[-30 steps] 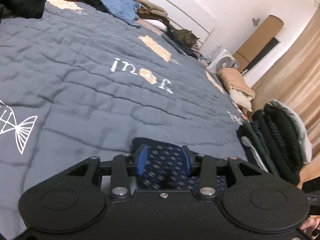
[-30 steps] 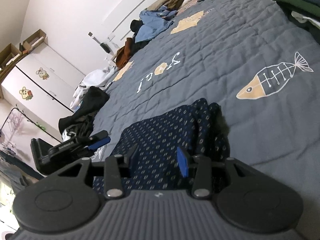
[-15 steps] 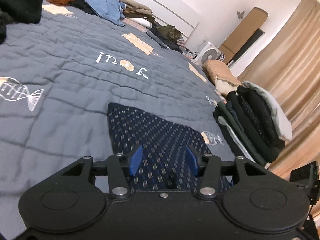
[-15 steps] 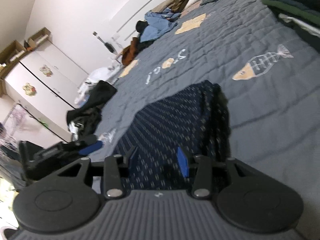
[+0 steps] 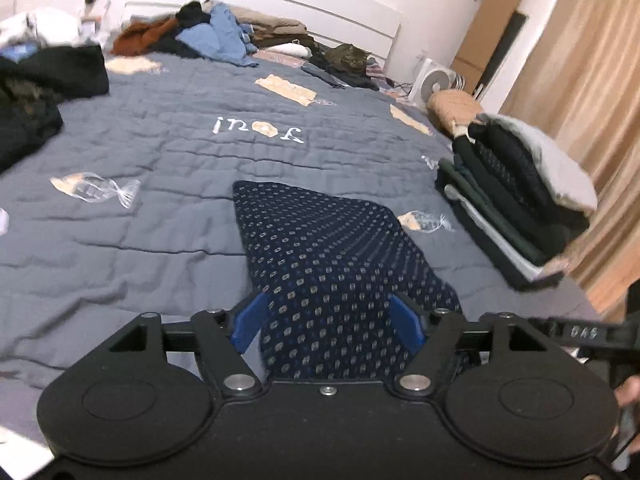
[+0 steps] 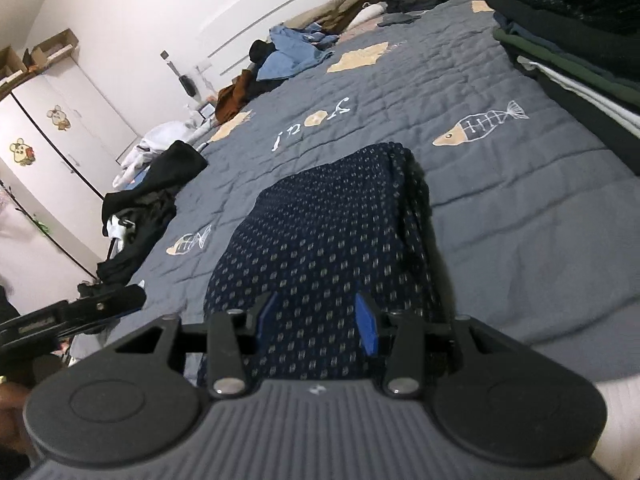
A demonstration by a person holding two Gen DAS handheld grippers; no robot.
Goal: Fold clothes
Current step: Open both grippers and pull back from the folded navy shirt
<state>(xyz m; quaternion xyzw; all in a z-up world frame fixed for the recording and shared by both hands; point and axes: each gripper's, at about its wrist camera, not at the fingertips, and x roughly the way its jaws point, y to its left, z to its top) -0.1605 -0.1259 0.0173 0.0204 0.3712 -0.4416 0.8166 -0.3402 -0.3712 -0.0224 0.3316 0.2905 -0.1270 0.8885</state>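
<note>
1. Navy patterned garment (image 5: 332, 248) lies folded on the grey quilt (image 5: 132, 136), left of the folded stack (image 5: 516, 196), long axis running away from both grippers.
2. Left gripper (image 5: 326, 322), jaws just opened wide, grips nothing; right gripper (image 6: 316, 318) stands half-open above the cloth, equally near.

Both views now sit higher and farther back, so far more of the navy patterned garment (image 5: 332, 264) shows, stretching toward 12 o'clock on the bed (image 5: 120, 240). The left gripper (image 5: 326, 322) has just been opening; its fingers (image 5: 406, 322) stand clear of the cloth between them.
</note>
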